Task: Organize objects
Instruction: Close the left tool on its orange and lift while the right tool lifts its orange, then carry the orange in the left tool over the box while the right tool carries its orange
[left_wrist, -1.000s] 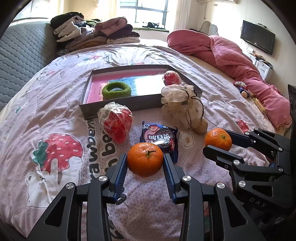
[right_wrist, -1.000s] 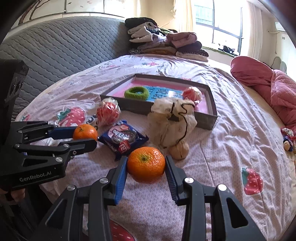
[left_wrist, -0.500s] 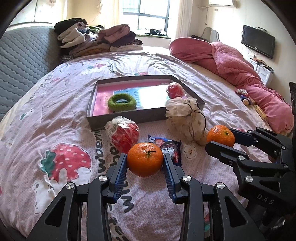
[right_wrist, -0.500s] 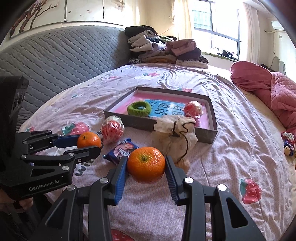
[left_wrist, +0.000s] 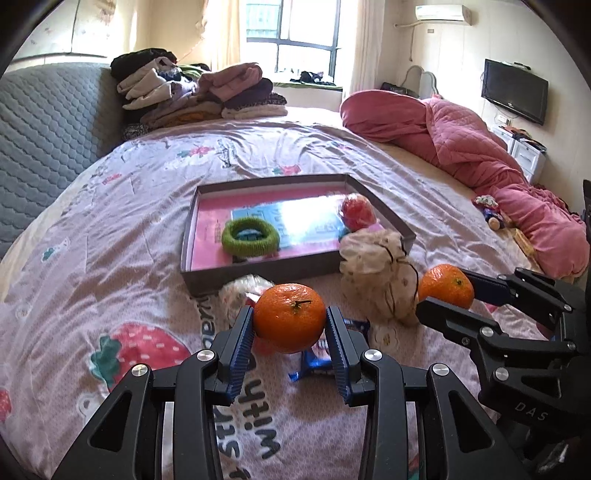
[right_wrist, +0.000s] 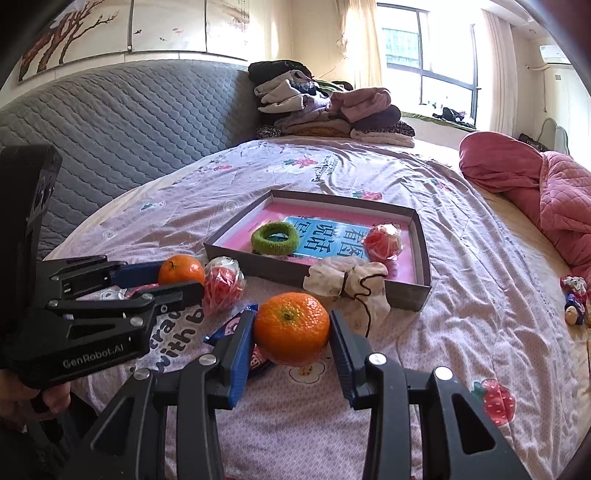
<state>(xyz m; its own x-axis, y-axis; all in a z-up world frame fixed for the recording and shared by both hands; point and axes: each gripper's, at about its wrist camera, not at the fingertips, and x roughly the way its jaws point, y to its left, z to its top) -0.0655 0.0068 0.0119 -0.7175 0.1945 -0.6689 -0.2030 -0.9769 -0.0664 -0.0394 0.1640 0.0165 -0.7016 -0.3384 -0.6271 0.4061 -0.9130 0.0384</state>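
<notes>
My left gripper (left_wrist: 290, 325) is shut on an orange (left_wrist: 290, 317) and holds it above the bed. My right gripper (right_wrist: 291, 332) is shut on a second orange (right_wrist: 291, 326), also lifted; it shows in the left wrist view (left_wrist: 447, 286) too. Ahead lies a grey box lid (left_wrist: 258, 271) with a pink floor, holding a green hair ring (left_wrist: 249, 236) and a red wrapped ball (left_wrist: 356, 212). In front of it lie a cream drawstring pouch (left_wrist: 376, 277), a red wrapped bundle (right_wrist: 223, 282) and a blue snack packet (left_wrist: 317, 363).
A pile of folded clothes (left_wrist: 199, 92) sits at the bed's far end by the grey headboard (left_wrist: 44, 122). A pink quilt (left_wrist: 461, 140) lies at the right. A small toy (right_wrist: 574, 299) lies on the right side of the sheet.
Both grippers have risen with their oranges off the bed. The objects on the sheet now sit lower and partly behind the oranges.
</notes>
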